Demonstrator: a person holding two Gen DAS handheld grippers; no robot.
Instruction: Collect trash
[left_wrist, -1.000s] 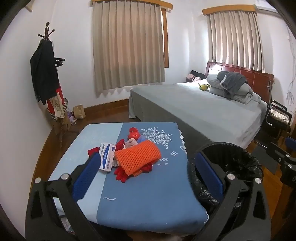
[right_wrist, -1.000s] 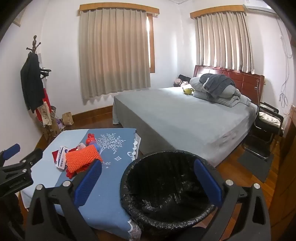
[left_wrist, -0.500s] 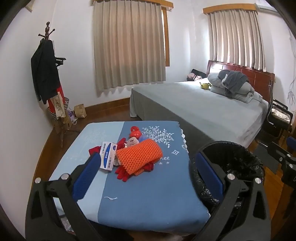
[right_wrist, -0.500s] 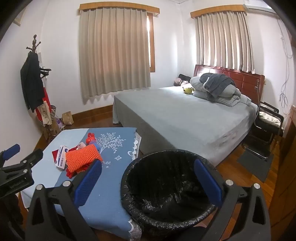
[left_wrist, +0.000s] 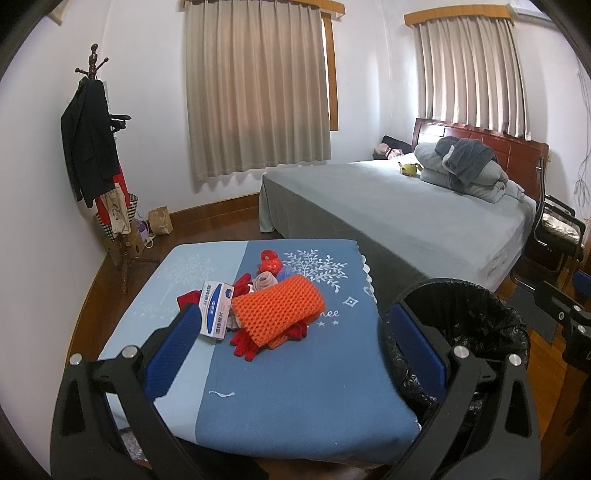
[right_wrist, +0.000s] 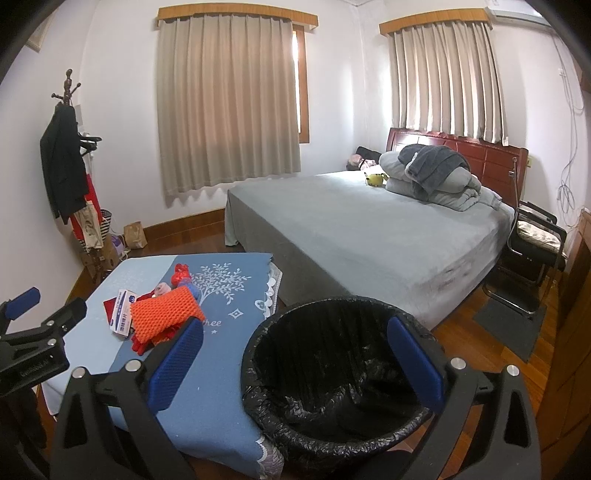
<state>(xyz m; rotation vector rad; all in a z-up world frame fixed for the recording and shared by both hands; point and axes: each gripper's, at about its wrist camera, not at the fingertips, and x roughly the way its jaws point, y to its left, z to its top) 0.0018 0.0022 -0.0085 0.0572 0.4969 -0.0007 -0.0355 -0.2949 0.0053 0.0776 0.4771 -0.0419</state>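
Both tongs spread wide and empty above desk and bin.
Left tongs (left_wrist: 291, 354) face the trash pile (left_wrist: 258, 310) on the desk (left_wrist: 295, 398); right tongs (right_wrist: 295, 360) frame the bin (right_wrist: 332, 373).

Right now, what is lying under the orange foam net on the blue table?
Under the orange foam net I see red gloves sticking out, and a white and blue box touches its left edge. What else lies beneath it is covered.
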